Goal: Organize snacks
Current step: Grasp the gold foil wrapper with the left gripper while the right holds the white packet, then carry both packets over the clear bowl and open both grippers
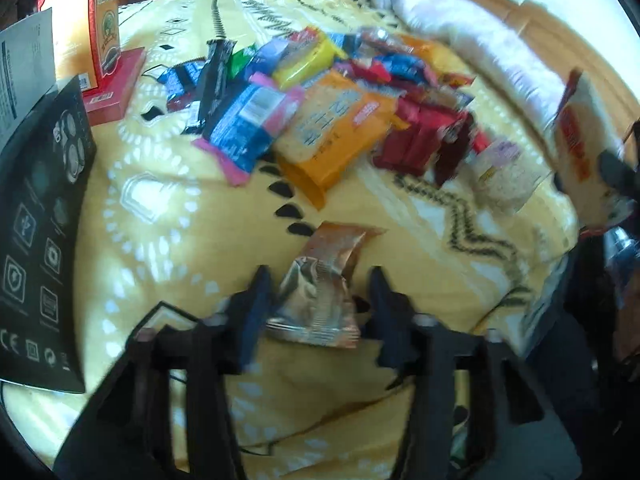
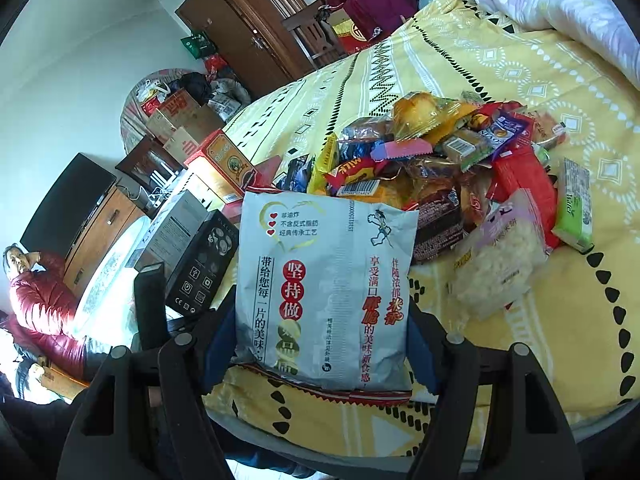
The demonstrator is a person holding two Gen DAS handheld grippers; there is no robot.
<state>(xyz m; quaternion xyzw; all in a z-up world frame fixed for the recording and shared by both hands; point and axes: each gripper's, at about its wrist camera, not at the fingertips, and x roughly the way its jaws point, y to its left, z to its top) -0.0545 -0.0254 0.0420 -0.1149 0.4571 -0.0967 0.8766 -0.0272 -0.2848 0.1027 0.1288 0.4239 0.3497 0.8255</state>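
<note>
A heap of mixed snack packets (image 1: pixel 340 92) lies on a yellow patterned bedsheet (image 1: pixel 168 216); the heap also shows in the right wrist view (image 2: pixel 452 160). My left gripper (image 1: pixel 318 300) is shut on a shiny bronze snack packet (image 1: pixel 324 292), held just above the sheet in front of the heap. My right gripper (image 2: pixel 320 344) is shut on a large white rice-cracker bag (image 2: pixel 324 292) with red Chinese print. The same bag (image 1: pixel 584 148) and the right gripper appear at the right edge of the left wrist view.
A black printed box (image 1: pixel 40 240) and red-orange boxes (image 1: pixel 92 40) stand along the bed's left side. A white quilt (image 1: pixel 460 28) lies at the far right. In the right wrist view a person in a red jacket (image 2: pixel 36 292) sits left, near cabinets.
</note>
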